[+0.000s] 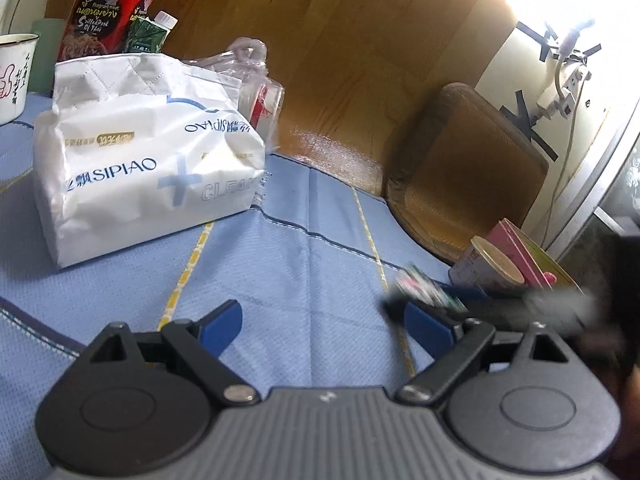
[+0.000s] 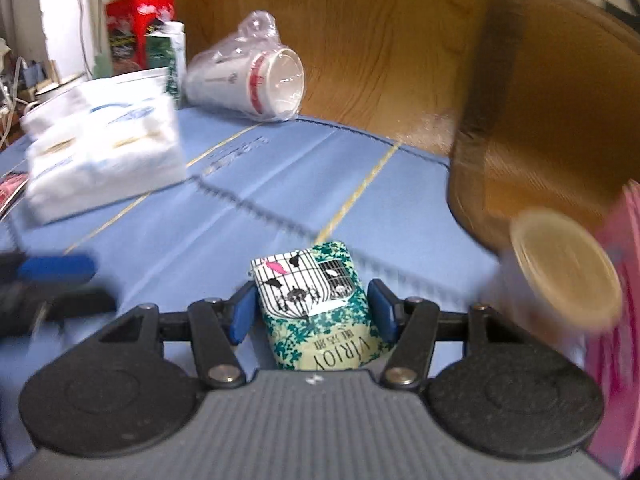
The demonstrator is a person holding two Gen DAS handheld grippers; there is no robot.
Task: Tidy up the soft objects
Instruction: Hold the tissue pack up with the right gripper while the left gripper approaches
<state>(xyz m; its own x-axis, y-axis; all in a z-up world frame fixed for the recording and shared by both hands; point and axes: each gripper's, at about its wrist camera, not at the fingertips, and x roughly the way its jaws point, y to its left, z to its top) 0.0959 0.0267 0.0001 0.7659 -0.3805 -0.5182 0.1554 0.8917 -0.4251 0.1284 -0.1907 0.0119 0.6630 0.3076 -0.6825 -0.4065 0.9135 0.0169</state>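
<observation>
A small green patterned tissue pack [image 2: 312, 300] marked VIRJOY sits lengthwise between the blue pads of my right gripper [image 2: 311, 296], which is shut on it just above the blue tablecloth [image 2: 280, 184]. The surroundings are blurred while the pack stays sharp. In the left wrist view that gripper is a blur with the pack [image 1: 424, 286] at the right. My left gripper [image 1: 320, 316] is open and empty over the cloth. A large white SIPIAO tissue pack [image 1: 152, 168] lies ahead and to its left, also the large white pack [image 2: 104, 160] in the right wrist view.
A plastic-wrapped stack of paper cups [image 2: 256, 84] lies behind the big pack. A red noodle box [image 1: 112, 8], a green carton [image 1: 148, 32] and an enamel mug [image 1: 16, 76] stand at the far left. A tan-lidded tub [image 2: 568, 272] and pink box [image 1: 524, 248] sit right, near a wooden chair [image 1: 468, 168].
</observation>
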